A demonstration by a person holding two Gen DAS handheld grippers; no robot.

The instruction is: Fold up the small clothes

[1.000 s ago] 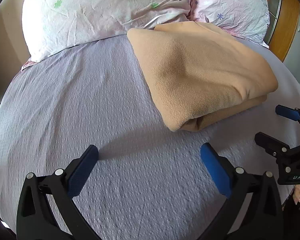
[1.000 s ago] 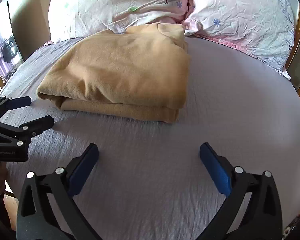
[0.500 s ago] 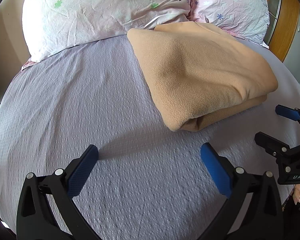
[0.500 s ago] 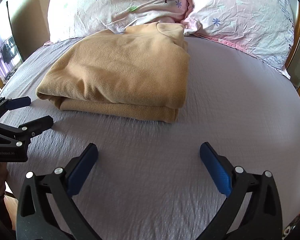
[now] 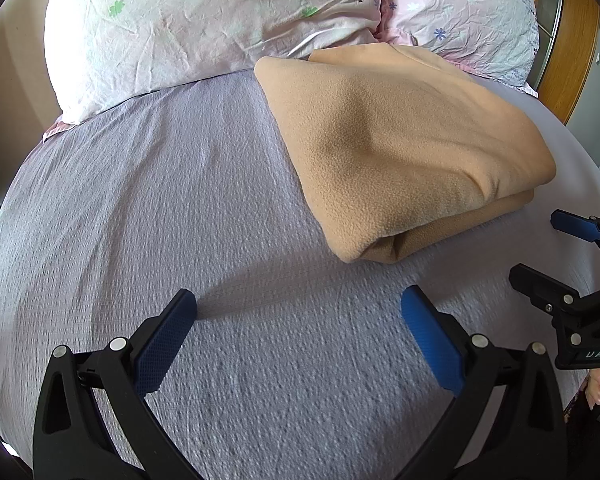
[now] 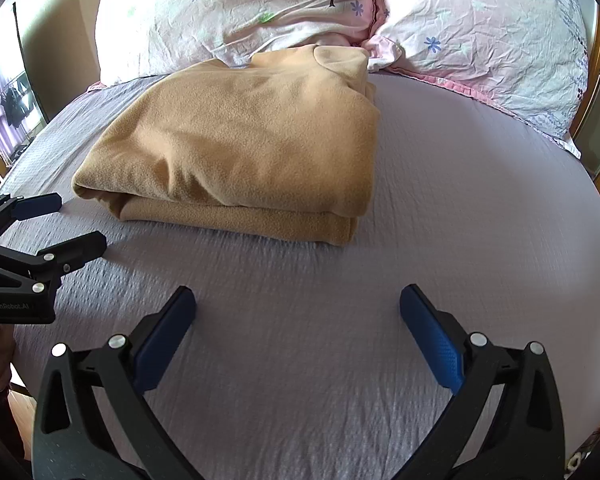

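A tan fleece garment (image 5: 400, 152) lies folded in a thick stack on the lilac bedsheet (image 5: 160, 208), near the pillows; it also shows in the right wrist view (image 6: 252, 148). My left gripper (image 5: 298, 316) is open and empty above the sheet, in front and left of the garment; it also shows at the left edge of the right wrist view (image 6: 60, 224). My right gripper (image 6: 298, 312) is open and empty in front of the garment's folded edge; it also shows at the right edge of the left wrist view (image 5: 540, 248).
Two pale floral pillows (image 5: 204, 24) (image 6: 480, 36) lean at the head of the bed behind the garment. A wooden frame (image 5: 568, 40) stands at the far right. The bed's left edge (image 6: 24, 152) drops off toward a room.
The right gripper has drifted slightly closer to the garment. The left gripper and the garment have barely moved.
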